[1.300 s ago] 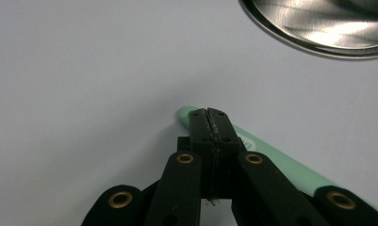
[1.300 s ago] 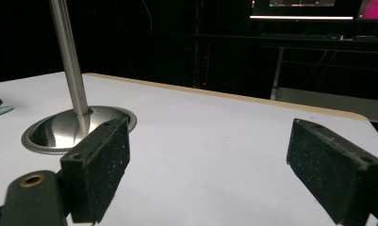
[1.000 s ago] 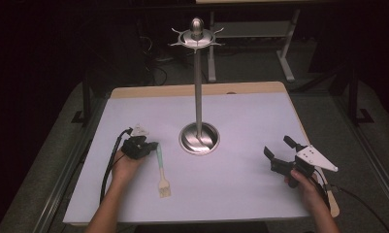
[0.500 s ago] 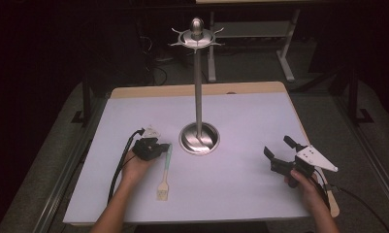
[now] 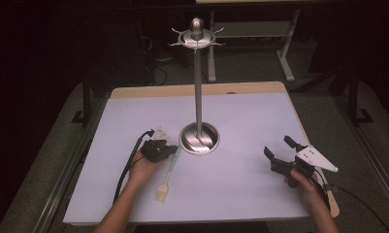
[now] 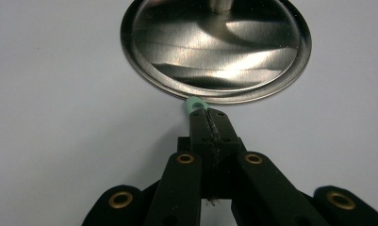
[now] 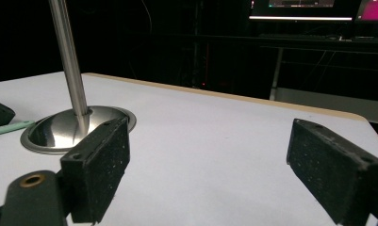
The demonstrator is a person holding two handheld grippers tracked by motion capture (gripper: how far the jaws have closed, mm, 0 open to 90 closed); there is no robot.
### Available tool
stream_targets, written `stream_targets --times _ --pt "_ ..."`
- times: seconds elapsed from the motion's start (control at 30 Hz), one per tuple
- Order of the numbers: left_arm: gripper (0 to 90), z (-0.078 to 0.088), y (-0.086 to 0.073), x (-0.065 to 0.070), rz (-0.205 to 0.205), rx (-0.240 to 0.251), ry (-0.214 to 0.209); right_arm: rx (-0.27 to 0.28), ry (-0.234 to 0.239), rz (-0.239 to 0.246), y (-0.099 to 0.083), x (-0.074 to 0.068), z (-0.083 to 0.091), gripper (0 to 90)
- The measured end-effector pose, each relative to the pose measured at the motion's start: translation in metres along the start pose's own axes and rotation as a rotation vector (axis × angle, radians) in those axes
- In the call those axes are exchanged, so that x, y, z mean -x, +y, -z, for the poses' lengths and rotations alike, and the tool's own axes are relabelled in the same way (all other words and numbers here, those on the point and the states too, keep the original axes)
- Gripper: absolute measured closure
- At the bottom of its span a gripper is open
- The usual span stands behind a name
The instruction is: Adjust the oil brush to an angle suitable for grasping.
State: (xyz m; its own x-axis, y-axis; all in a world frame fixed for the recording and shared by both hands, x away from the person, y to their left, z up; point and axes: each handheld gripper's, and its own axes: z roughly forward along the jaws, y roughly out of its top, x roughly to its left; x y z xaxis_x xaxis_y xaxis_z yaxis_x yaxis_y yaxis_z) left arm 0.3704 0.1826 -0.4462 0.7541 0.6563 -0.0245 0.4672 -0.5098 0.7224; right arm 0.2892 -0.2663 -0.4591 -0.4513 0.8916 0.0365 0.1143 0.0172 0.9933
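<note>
High view, nearest edge first: two forearms come in over the white counter (image 5: 240, 126). The left hand (image 5: 142, 170) carries the left tongs (image 5: 169, 151), which are closed tight on the mint-green handle of a small pastry brush (image 5: 166, 177). The brush lies slanting across the counter, its pale bristle end pointing back toward the person and its handle end held by the tongs close to the round steel base (image 5: 199, 138) of the utensil stand. A black cable trails from the left tongs back along the forearm.

Over on the other side, the right hand (image 5: 306, 182) holds the right tongs (image 5: 278, 151) well apart from the stand, near the counter's right edge. Their jaws stand wide open with nothing between them, and a grey three-cornered plate sits on top.

From the left gripper view, the two black jaws meet with only a thin seam between them, and the rounded green loop of the brush handle (image 6: 195, 103) pokes out past their tips, just at the rim of the polished base (image 6: 215, 47).

From the right gripper view, the two black pads (image 7: 102, 165) sit far apart over bare counter, with the stand's pole (image 7: 69, 61) rising from its base off to the left.

Farther back, the slim steel pole (image 5: 198, 87) climbs to a crown of hooks (image 5: 197, 36) with a rounded knob on top. Beyond the counter's wooden edge the room is dark.
</note>
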Motion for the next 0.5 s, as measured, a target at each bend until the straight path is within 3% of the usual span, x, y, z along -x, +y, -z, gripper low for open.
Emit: stream_targets --times 0.1,0.27,0.3,0.43,0.5 --pt "89.9 0.003 0.001 0.0 -0.001 -0.009 -0.004 0.002 -0.001 0.0 0.0 0.0 0.0 13.3" --pt "89.9 0.015 0.005 0.009 0.04 -0.017 -0.036 0.001 -0.002 -0.001 0.0 0.0 0.0 13.3" --pt "90.0 0.017 0.004 0.012 0.058 -0.021 -0.043 0.001 -0.002 -0.001 0.0 0.0 0.0 13.3" --pt "89.9 0.028 0.001 0.023 0.054 -0.058 -0.07 0.004 -0.005 0.001 0.0 0.0 0.0 13.3" --pt "89.9 0.033 -0.003 0.031 0.073 -0.071 -0.091 0.002 -0.006 -0.002 0.0 0.0 0.0 13.3"
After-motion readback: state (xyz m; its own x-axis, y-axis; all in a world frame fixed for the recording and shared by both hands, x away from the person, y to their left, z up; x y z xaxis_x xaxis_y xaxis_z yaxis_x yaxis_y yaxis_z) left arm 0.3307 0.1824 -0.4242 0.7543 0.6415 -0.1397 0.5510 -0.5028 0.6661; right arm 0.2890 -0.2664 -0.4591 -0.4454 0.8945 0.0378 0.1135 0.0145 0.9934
